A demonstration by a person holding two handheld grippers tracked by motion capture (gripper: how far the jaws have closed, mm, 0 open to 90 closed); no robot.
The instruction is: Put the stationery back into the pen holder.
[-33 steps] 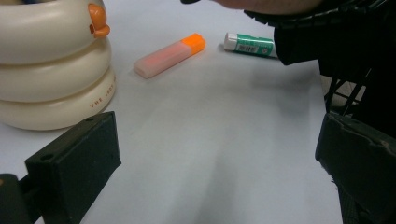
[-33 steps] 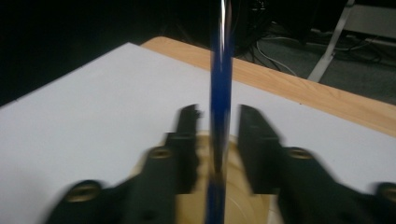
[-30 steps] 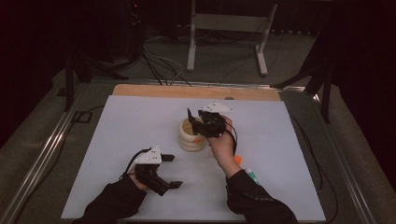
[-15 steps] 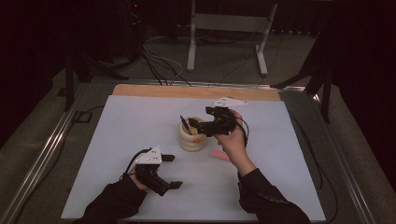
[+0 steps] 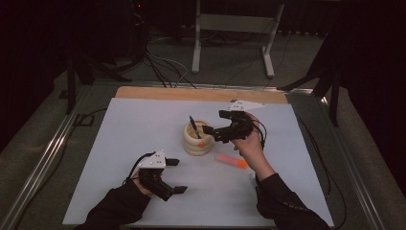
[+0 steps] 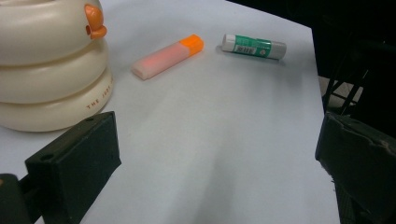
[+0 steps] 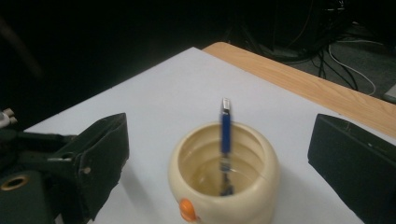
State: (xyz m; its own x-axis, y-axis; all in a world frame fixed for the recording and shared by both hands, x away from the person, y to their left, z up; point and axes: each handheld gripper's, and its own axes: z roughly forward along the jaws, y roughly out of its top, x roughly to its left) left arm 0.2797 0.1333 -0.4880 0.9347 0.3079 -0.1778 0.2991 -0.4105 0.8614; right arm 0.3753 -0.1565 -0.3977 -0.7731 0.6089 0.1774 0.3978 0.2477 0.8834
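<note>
A cream, glossy pot built of three stacked rounded rings [image 5: 197,140], with a small orange knob on its side and faint lettering on the lowest ring, stands near the middle of the matt white surface [image 5: 143,120], whose far edge shows a strip of pale wood. Inside the pot a slim blue pen with a silvery clip [image 7: 225,125] stands tilted, its top rising above the rim and its lower end down in the smooth, hollow interior; the pen is the pot's sole visible content.

The right tool [image 5: 214,132] hovers just beside the pot, on its right in the high view, pointing at it. Its black, blocky jaws have just been opening and stand wide apart, released, with nothing clamped; in the right gripper view the pot and pen sit between and beyond them, untouched.

The left tool [image 5: 176,176] is held low over the surface, nearer the person than the pot, its flat black pads spread wide and grasping nothing.

Beyond the pot's base, in the left gripper view, lies a translucent pink highlighter with an orange cap [image 6: 167,57], flat on the surface, and a little farther from the pot a green-labelled glue stick with a white cap [image 6: 253,45], also lying on its side, apart from the highlighter
</note>
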